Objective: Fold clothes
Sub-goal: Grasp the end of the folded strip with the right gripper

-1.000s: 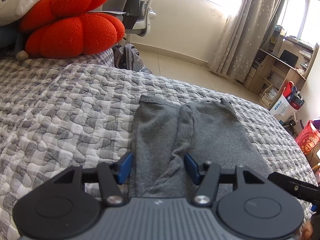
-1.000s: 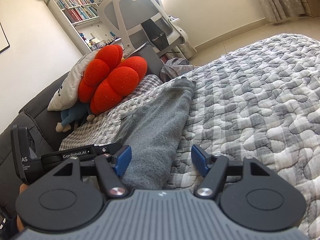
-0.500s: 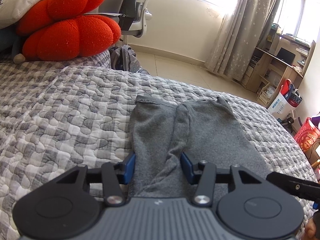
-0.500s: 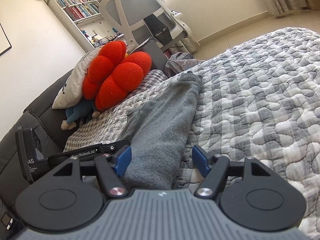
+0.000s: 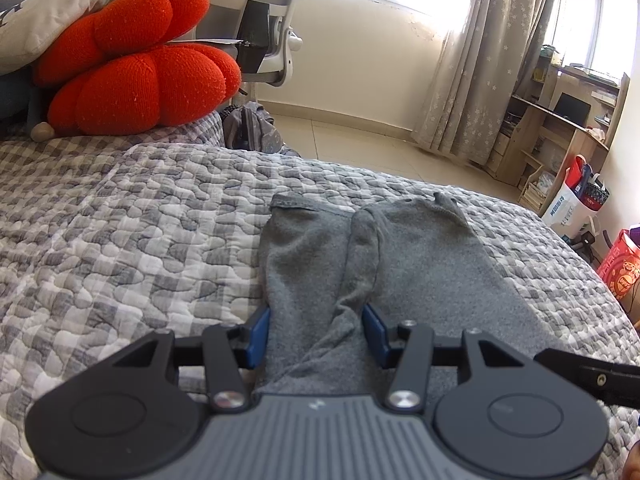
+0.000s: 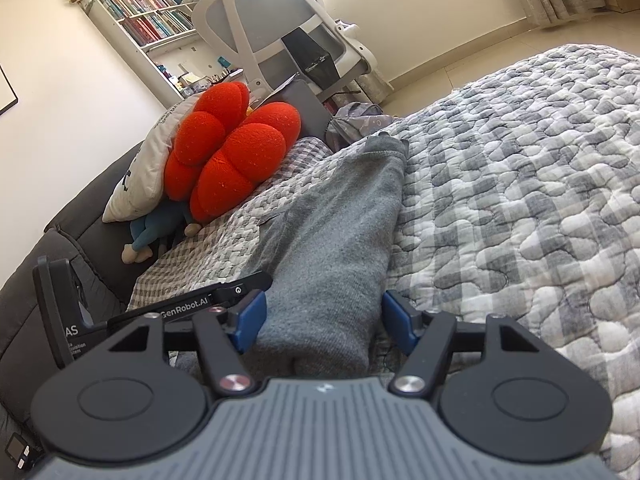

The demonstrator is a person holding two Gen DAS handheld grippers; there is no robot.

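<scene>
A grey garment [image 5: 420,264] lies lengthwise on the quilted bedcover [image 5: 120,248], folded into a long strip with a ridge down its middle. My left gripper [image 5: 316,320] sits low at the near end. Its blue pads [image 5: 258,330] flank the left part of the cloth and the ridge, about half open, without pinching it. In the right wrist view the same garment [image 6: 340,232] runs away from my right gripper [image 6: 322,312]. That gripper's jaws are closing with the cloth's near end between them, the pads [image 6: 396,320] still apart from it. The left gripper's body [image 6: 188,306] shows beside it.
A red flower-shaped cushion [image 5: 140,80] and a white pillow [image 6: 140,168] lie at the head of the bed. A white office chair [image 6: 272,28] and a grey backpack [image 5: 248,128] stand beyond the bed's edge. Desk shelves [image 5: 560,128] and bags [image 5: 576,196] line the right wall.
The left jaws have narrowed around the near end of the garment. Both views have crept slightly forward over the cloth, and the garment itself has not shifted.
</scene>
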